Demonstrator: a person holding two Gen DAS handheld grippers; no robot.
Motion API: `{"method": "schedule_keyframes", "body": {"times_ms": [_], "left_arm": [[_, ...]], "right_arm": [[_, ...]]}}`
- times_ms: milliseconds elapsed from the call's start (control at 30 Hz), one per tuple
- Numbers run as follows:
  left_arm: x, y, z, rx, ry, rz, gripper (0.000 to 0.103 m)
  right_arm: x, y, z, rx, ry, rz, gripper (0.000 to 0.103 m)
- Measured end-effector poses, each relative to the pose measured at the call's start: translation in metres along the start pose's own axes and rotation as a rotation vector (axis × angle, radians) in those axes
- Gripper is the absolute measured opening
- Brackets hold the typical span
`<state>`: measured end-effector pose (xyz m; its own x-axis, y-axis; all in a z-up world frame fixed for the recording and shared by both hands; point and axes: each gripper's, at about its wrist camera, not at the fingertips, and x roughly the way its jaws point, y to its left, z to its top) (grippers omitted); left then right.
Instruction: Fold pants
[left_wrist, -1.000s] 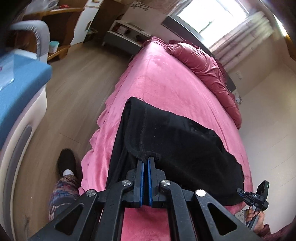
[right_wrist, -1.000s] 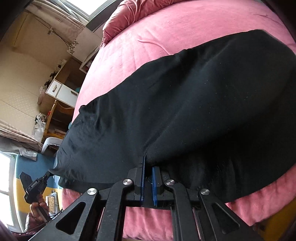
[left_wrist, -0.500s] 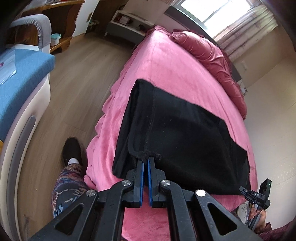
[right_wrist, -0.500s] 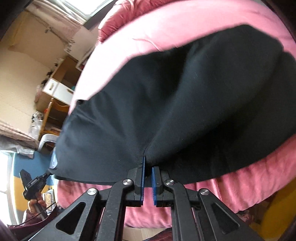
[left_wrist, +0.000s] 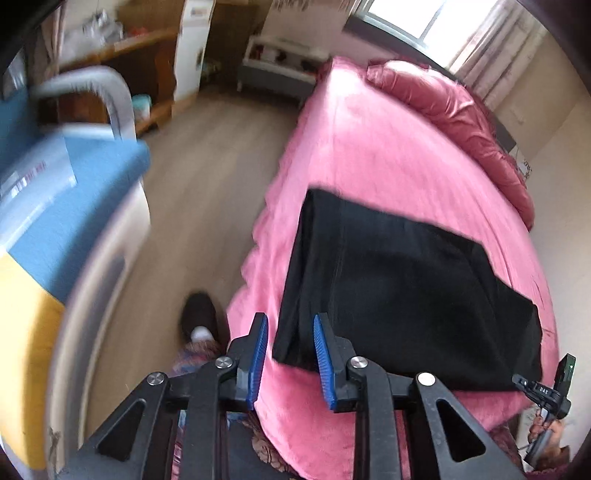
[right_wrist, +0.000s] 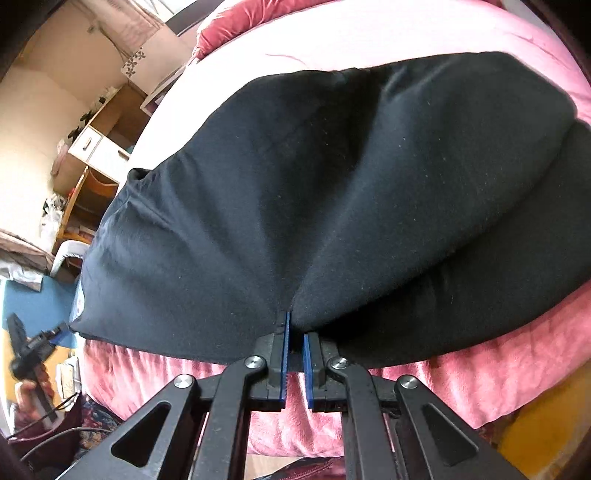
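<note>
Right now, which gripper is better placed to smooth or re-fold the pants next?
Left. The left gripper has just been opening and its pads are off the pants, so it looks free to move. The right gripper is shut on the pants' near edge.

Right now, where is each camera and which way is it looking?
Left wrist: on the left gripper, looking down at the pants on the bed; a foot shows.
Right wrist: on the right gripper, fingers pinching the pants' edge; the other hand shows.
Both share pants and bed.
</note>
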<state>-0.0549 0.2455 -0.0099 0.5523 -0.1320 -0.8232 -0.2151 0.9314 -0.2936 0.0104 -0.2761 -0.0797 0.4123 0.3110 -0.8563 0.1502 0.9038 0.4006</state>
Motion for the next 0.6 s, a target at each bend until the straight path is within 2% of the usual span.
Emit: {"method": "schedule_keyframes", "body": {"times_ms": [67,133,233,367,433,533,600], "left_arm": [[-0.012,-0.011,0.003,0.019,-0.052,-0.044,0.029],[-0.013,-0.028,0.007,0.051,-0.072,-0.095,0.029],[0.006,-0.061,0.009,0.140,-0.056,-0.124,0.029],[0.047,-0.112,0.001,0.267,0.019,-0.155,0.029],[0.066,-0.131,-0.013,0.347,0.082,-0.122,0.029],[0.094,-0.123,-0.033,0.355,0.206,-0.051,0.029],[0.093,-0.113,-0.037,0.331,0.194,-0.067,0.029]], "right_arm": [[0.002,-0.002,0.000,0.008,0.004,-0.002,0.008],[0.002,-0.001,0.000,0.004,0.003,0.000,0.010],[-0.003,0.000,0.002,0.002,-0.001,-0.011,0.015],[-0.009,0.001,0.000,-0.004,0.002,-0.032,0.027],[-0.010,0.000,-0.001,-0.001,0.002,-0.030,0.028],[-0.008,-0.006,-0.005,0.006,0.023,-0.033,0.028],[-0.015,-0.013,-0.005,0.013,0.015,-0.028,0.028]]}}
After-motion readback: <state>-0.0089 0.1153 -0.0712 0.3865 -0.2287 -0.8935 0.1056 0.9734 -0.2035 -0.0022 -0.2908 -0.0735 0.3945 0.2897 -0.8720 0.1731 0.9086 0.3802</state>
